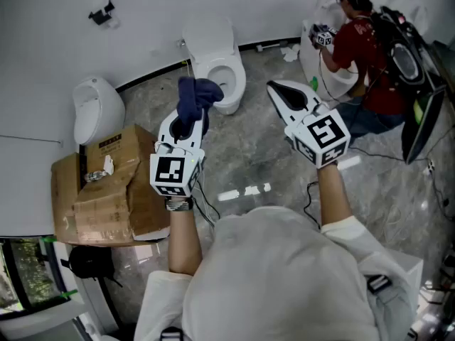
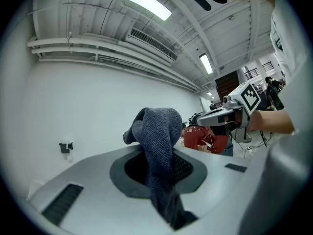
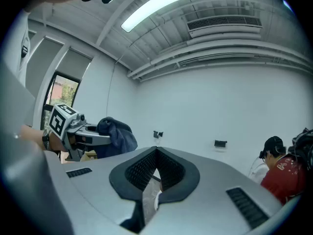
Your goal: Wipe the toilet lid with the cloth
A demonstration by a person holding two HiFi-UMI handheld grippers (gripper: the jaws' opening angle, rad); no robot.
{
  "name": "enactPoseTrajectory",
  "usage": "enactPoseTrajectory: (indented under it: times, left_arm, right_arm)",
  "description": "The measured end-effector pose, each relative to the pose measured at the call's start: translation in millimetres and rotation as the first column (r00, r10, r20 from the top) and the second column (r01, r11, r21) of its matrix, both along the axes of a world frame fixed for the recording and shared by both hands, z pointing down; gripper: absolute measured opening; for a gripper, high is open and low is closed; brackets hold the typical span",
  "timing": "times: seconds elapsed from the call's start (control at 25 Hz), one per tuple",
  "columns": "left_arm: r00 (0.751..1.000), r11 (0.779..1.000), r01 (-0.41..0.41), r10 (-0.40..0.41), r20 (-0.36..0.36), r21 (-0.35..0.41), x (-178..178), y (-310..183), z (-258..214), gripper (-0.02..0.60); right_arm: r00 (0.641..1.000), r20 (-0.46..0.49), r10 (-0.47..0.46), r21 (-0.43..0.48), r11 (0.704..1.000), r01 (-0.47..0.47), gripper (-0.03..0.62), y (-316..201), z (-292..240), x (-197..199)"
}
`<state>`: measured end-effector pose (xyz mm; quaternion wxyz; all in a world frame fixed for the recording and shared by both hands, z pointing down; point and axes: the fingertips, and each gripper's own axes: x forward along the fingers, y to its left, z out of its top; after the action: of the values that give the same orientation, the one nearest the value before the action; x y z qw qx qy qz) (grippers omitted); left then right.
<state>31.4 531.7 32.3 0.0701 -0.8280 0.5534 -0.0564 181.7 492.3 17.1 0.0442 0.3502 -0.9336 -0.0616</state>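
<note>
A dark blue cloth (image 1: pixel 197 96) bunches over the tips of my left gripper (image 1: pixel 190 114), which is shut on it. In the left gripper view the cloth (image 2: pixel 159 141) stands up between the jaws and hangs down toward the camera. The white toilet (image 1: pixel 231 91) stands on the floor just beyond the cloth, with its lid (image 1: pixel 208 35) raised against the wall. My right gripper (image 1: pixel 279 89) is held level to the right of the toilet, shut and empty. In the right gripper view its ridged pads (image 3: pixel 142 168) meet with nothing between them, and the left gripper's cloth (image 3: pixel 116 136) shows at the left.
A white urinal (image 1: pixel 97 111) hangs on the wall at the left. Cardboard boxes (image 1: pixel 106 194) sit below it. At the back right a person in a red shirt (image 1: pixel 364 48) works at another fixture. Cables (image 1: pixel 313 190) trail over the grey marble floor.
</note>
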Motion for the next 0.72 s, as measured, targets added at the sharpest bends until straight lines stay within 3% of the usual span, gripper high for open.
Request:
enactPoseTrajectory:
  times: [0.36,0.72]
  left_arm:
    - [0.999,0.999,0.038,-0.038,0.000,-0.005,22,-9,10,0.055]
    - [0.999,0.999,0.049,-0.049,-0.013,-0.007,20,-50,13,0.055]
  right_arm:
    - [0.991,0.103,-0.084,-0.019,0.996,0.086,0.029,-12,-3,25]
    - [0.989,0.083,-0.121,-0.009,0.992,0.122,0.028,-50,0,25]
